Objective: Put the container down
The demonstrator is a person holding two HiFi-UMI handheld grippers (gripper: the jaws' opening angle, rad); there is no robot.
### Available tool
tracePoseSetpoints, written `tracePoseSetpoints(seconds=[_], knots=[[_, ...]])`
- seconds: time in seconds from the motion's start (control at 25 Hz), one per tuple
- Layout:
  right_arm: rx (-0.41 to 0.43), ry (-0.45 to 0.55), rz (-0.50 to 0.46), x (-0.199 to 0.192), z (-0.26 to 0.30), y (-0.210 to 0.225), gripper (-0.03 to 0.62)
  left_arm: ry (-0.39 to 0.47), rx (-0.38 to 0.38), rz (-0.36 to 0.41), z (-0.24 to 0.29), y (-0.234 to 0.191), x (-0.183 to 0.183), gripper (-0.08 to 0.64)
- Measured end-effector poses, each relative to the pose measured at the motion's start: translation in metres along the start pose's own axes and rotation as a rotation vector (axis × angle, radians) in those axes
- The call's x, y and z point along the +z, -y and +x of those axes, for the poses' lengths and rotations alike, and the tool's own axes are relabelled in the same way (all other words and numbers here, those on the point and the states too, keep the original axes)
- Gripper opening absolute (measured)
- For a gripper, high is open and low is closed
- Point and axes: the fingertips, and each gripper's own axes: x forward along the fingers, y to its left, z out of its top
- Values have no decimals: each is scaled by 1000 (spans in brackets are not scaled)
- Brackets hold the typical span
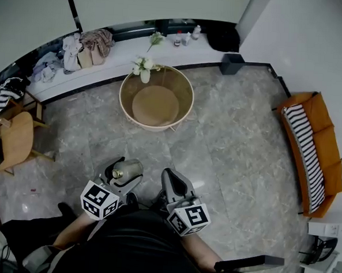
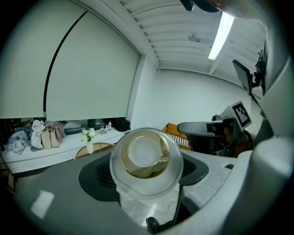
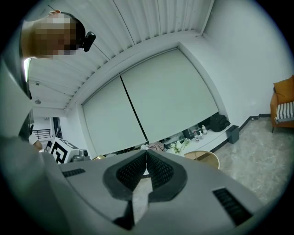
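A small glass container (image 1: 127, 169) with a gold-coloured lid sits between the jaws of my left gripper (image 1: 120, 174), held above the floor close to the person's body. In the left gripper view the container (image 2: 146, 161) fills the gap between the two dark pads and the gripper (image 2: 146, 170) is shut on it. My right gripper (image 1: 169, 182) is beside it to the right, with its pads touching at the tips (image 3: 146, 158) and nothing between them. A round beige table (image 1: 156, 98) stands ahead on the grey floor.
A white vase of flowers (image 1: 144, 69) stands on the round table's far rim. A long white ledge (image 1: 115, 52) with clothes and bottles runs along the back. An orange sofa (image 1: 316, 150) is on the right, a wooden chair (image 1: 13, 141) on the left.
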Motion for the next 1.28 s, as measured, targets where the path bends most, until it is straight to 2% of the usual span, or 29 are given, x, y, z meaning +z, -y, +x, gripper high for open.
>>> tracePoseSetpoints(seconds=[0.24, 0.56, 0.96, 1.28], knots=[[45, 8, 4, 21, -8, 41, 6, 1, 47, -4, 37, 15, 19, 344], [77, -22, 20, 24, -22, 85, 6, -10, 112, -37, 67, 30, 19, 342], [45, -41, 64, 26, 5, 120, 6, -32, 75, -21, 106, 16, 27, 342], [-39, -29, 73, 43, 64, 149, 6, -37, -1, -15, 150, -40, 51, 342]])
